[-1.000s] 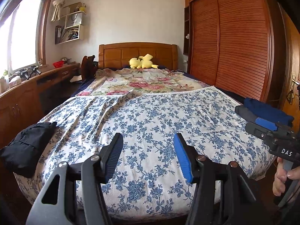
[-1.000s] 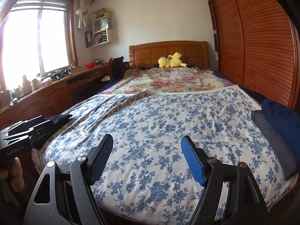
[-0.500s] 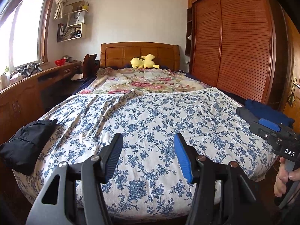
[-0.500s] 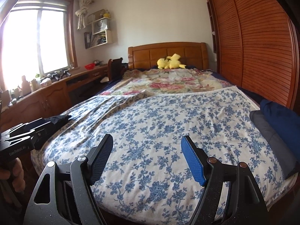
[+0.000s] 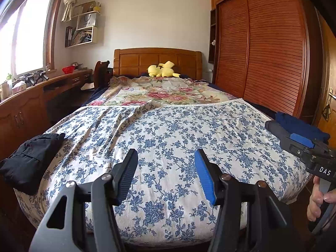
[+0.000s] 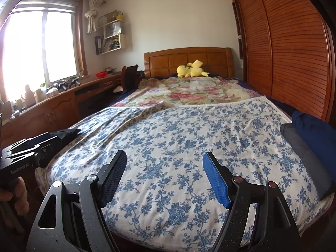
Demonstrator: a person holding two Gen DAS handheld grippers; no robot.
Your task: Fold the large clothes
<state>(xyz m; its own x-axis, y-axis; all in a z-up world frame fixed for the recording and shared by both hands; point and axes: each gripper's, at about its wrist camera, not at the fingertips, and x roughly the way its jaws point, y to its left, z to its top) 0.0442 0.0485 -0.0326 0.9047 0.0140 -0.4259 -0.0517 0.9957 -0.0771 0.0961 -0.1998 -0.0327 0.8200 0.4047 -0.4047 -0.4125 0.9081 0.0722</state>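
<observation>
A large white cloth with a blue flower print (image 5: 168,138) (image 6: 178,138) lies spread over the near half of the bed, its far hem creased at the left. My left gripper (image 5: 166,157) hovers above the foot of the bed, open, with nothing between its fingers. My right gripper (image 6: 164,159) stands open the same way, a little wider, also above the cloth. Each gripper shows in the other's view: the right one (image 5: 308,147) at the right edge, the left one (image 6: 25,153) at the left edge, both held by a hand.
A black folded garment (image 5: 31,157) lies at the bed's left corner. Dark blue and grey folded clothes (image 5: 298,126) (image 6: 310,134) sit at the right edge. A yellow plush toy (image 5: 161,69) rests by the headboard. A wooden desk (image 5: 31,105) runs along the left, a wardrobe (image 5: 262,52) along the right.
Both views have tilted slightly, so the bed sits a little lower and more centred in the left wrist view. The grippers' openings are unchanged and the cloth has not moved.
</observation>
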